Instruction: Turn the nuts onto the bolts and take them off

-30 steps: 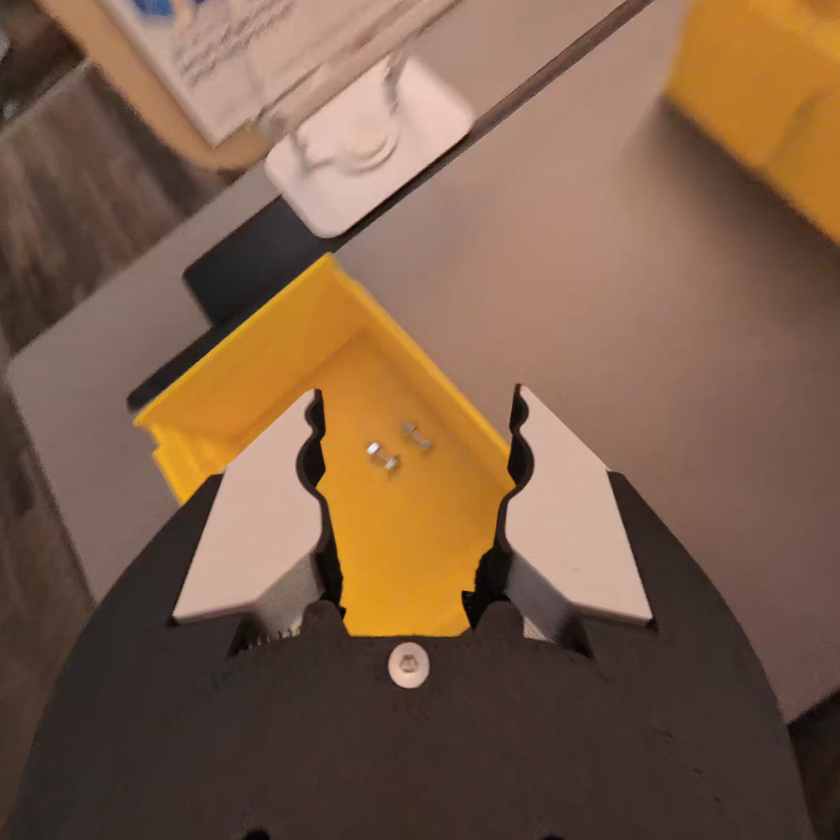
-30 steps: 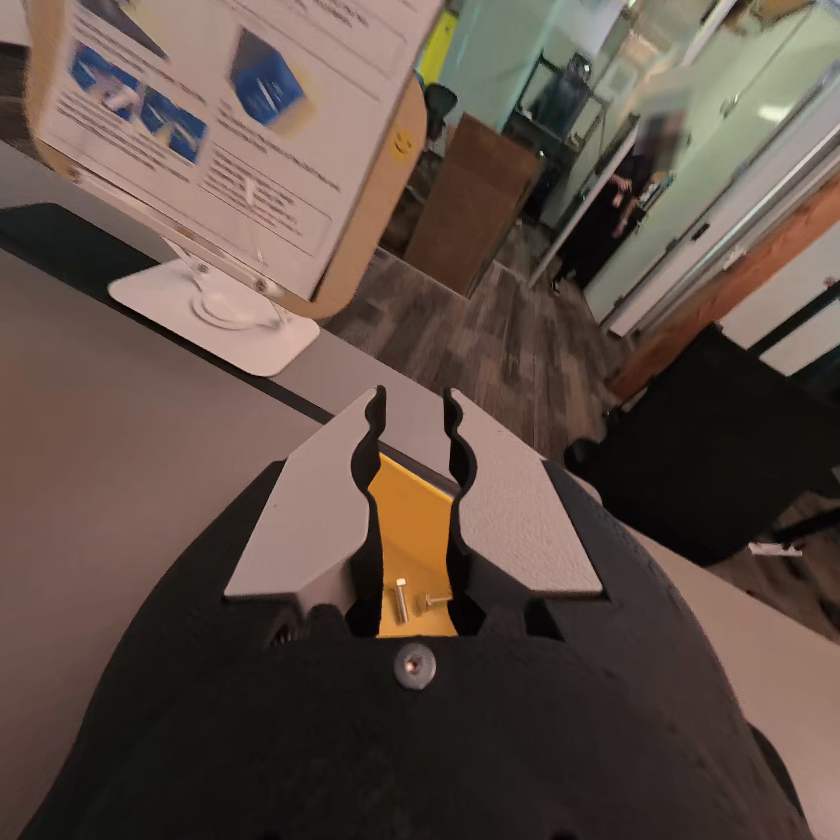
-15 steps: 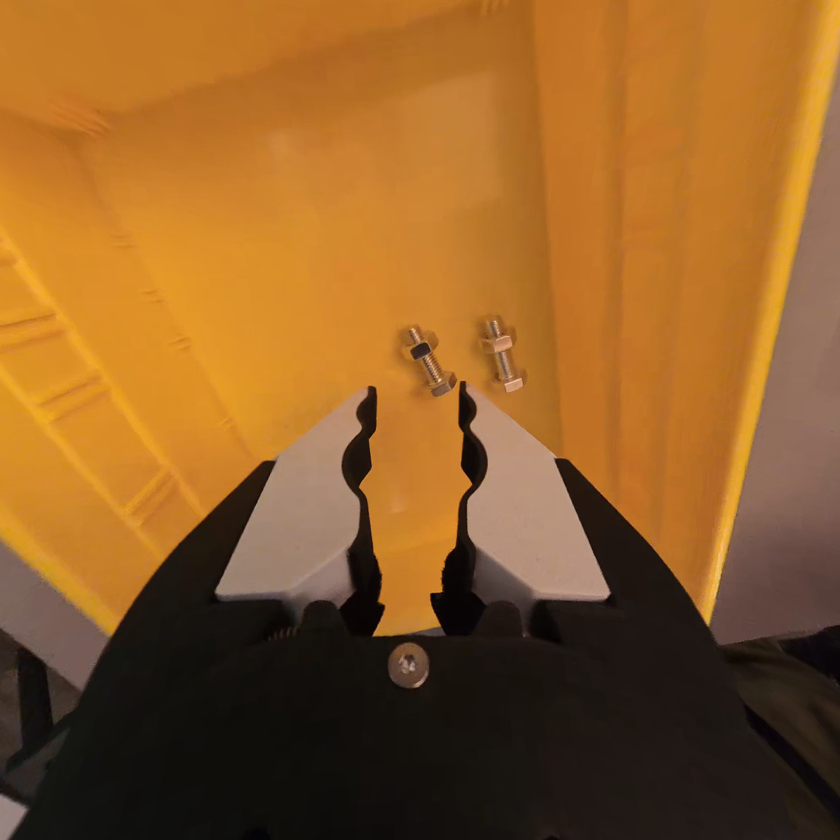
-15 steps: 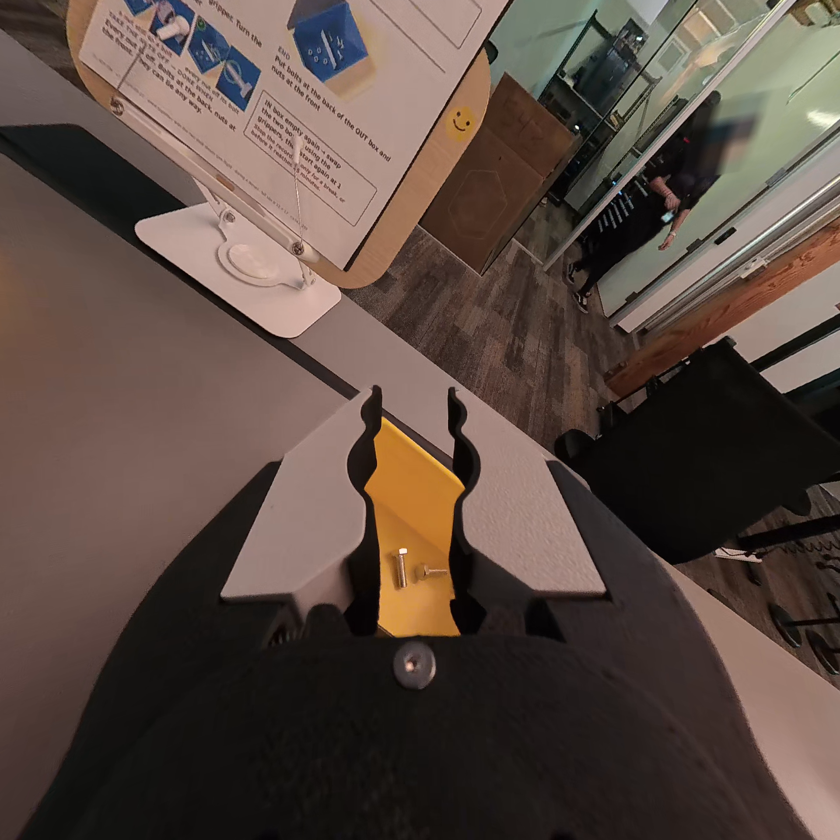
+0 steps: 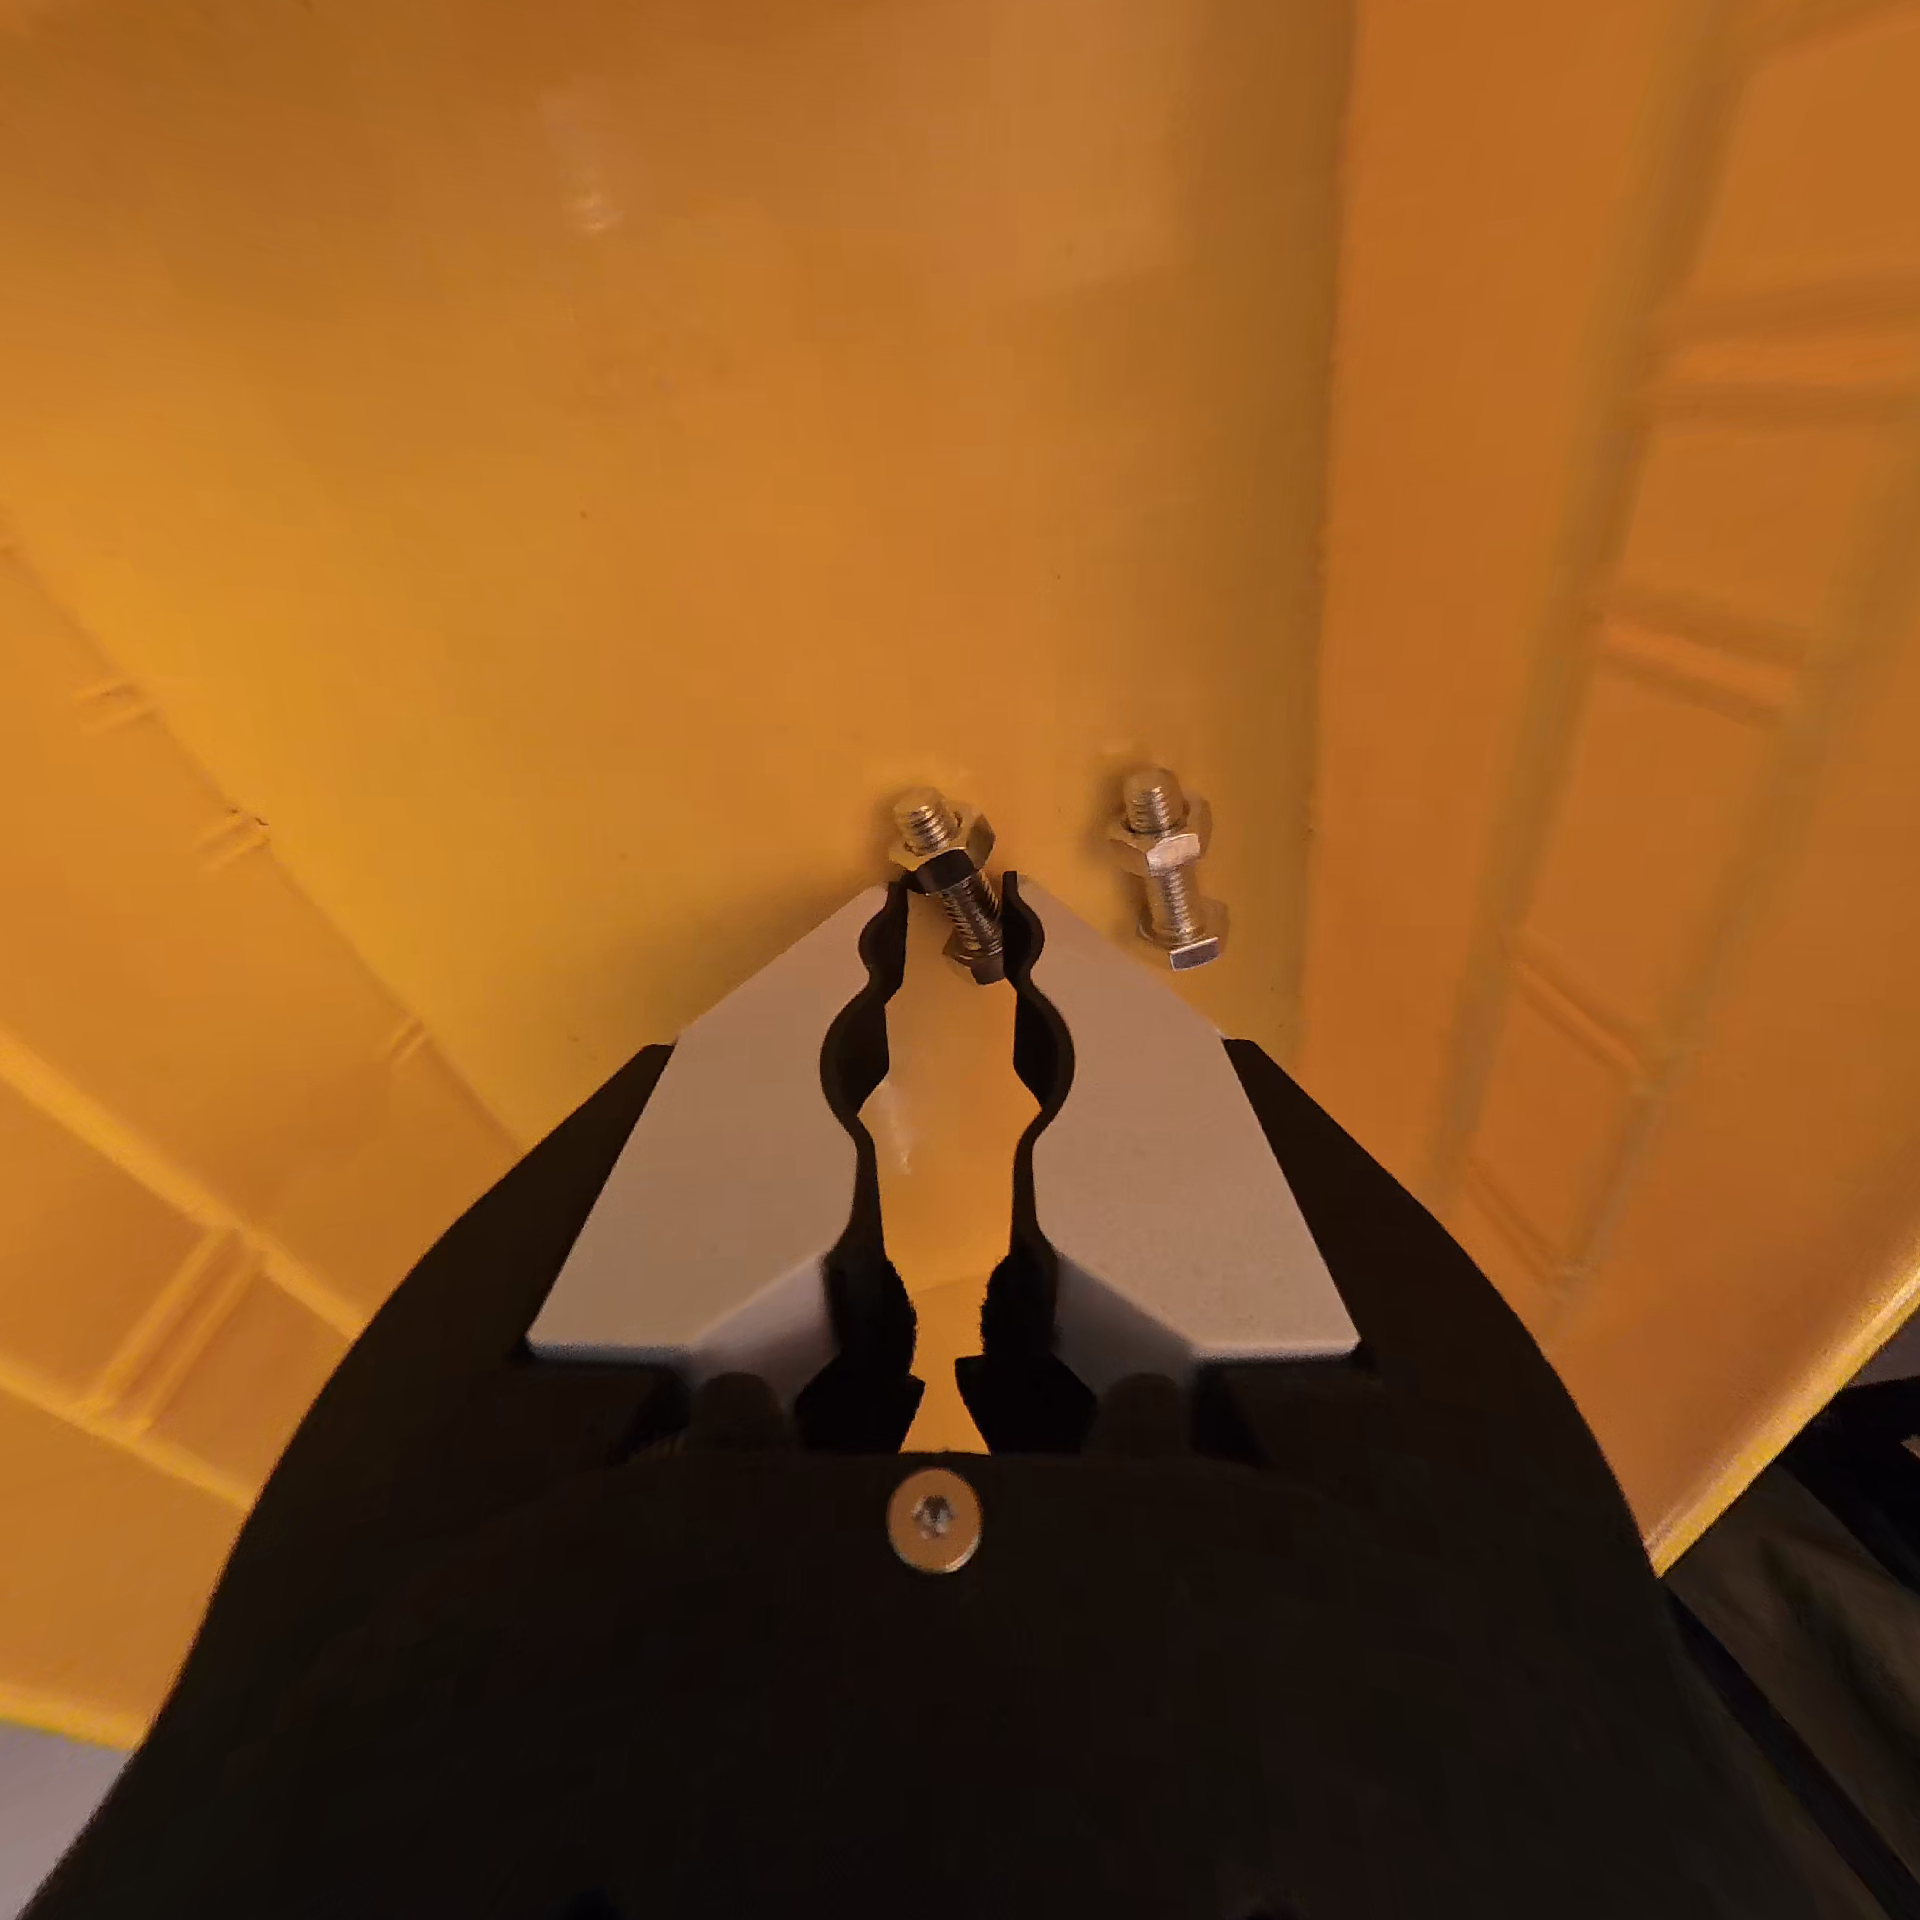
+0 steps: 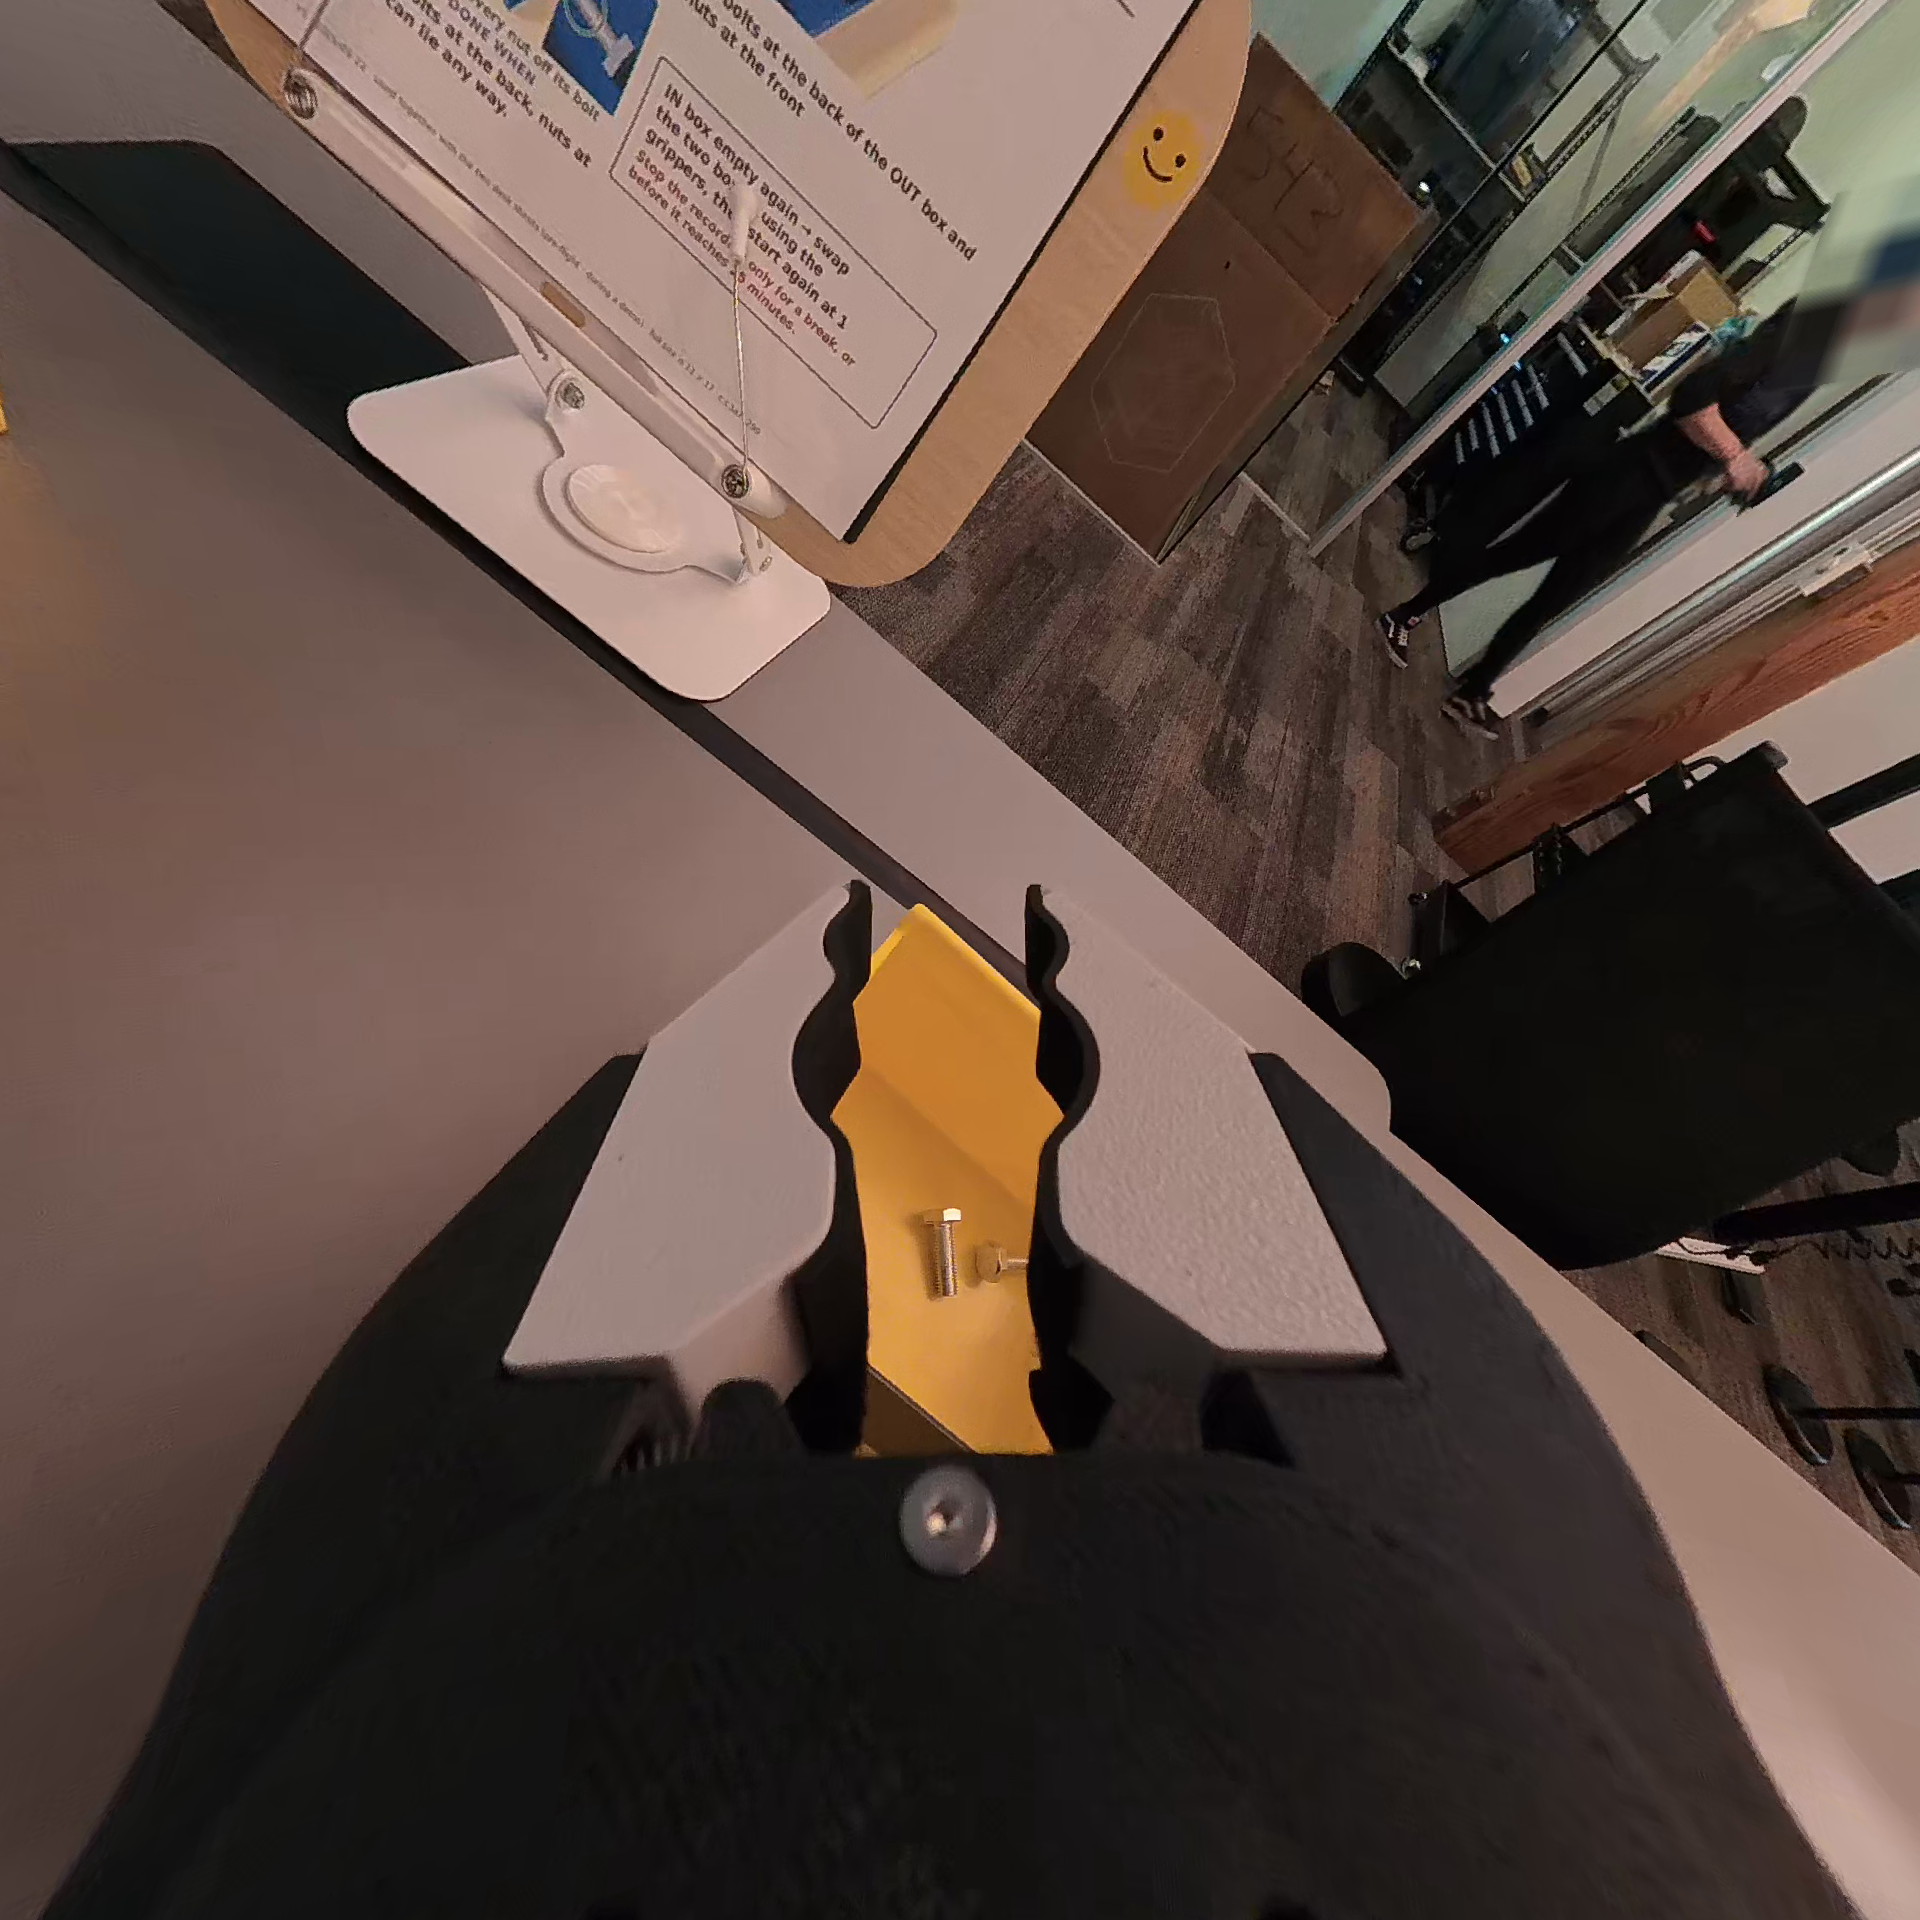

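My left gripper (image 5: 951,888) is deep inside a yellow bin (image 5: 623,520). Its jaws are narrowed around a steel bolt with a nut on it (image 5: 961,909); the nut touches the left fingertip and the head touches the right pad. A second bolt with a nut (image 5: 1169,873) lies just to the right, near the bin's side wall. My right gripper (image 6: 945,899) is open and empty, held above another yellow bin (image 6: 935,1039). Between its fingers I see a bare bolt (image 6: 940,1252) and a smaller second piece (image 6: 997,1262) on that bin's floor.
The bins sit on a grey table (image 6: 312,831). A sign on a white stand (image 6: 582,520) is at the table's far edge. Beyond the edge are a wooden floor, a black chair (image 6: 1662,1039) and a person (image 6: 1558,499) walking far off. My right fingertips sit around 50 cm from my left ones.
My left gripper moved from above the table down into the yellow bin and narrowed its jaws around the left bolt. My right gripper stayed over its bin, tilting slightly.
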Demonstrator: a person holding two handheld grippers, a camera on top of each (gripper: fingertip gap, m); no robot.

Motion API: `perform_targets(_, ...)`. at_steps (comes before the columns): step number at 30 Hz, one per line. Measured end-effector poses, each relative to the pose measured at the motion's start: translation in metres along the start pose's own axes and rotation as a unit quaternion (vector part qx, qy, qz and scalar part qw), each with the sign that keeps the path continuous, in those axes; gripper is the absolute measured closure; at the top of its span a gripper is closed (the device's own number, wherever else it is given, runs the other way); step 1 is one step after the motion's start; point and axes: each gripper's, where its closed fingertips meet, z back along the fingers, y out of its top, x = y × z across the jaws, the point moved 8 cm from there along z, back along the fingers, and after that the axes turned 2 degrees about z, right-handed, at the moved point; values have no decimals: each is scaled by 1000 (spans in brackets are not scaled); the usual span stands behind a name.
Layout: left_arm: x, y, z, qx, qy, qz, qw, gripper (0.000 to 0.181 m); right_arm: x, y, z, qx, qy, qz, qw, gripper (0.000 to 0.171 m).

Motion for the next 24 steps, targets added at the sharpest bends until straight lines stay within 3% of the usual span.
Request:
perform_targets(7, 1, 0, -1, -10, -2, -8, 1000, 173, 0, -5, 0, -30, 9, -24, 999, 142)
perform_targets(14, 3, -1, -3, -23, 12, -35, 999, 173, -11, -18, 0, -115, 54, -43, 991, 143)
perform_targets(24, 2, -3, -3, -34, 15, -57, 998, 174, -34, -18, -1, -160, 105, -27, 981, 154)
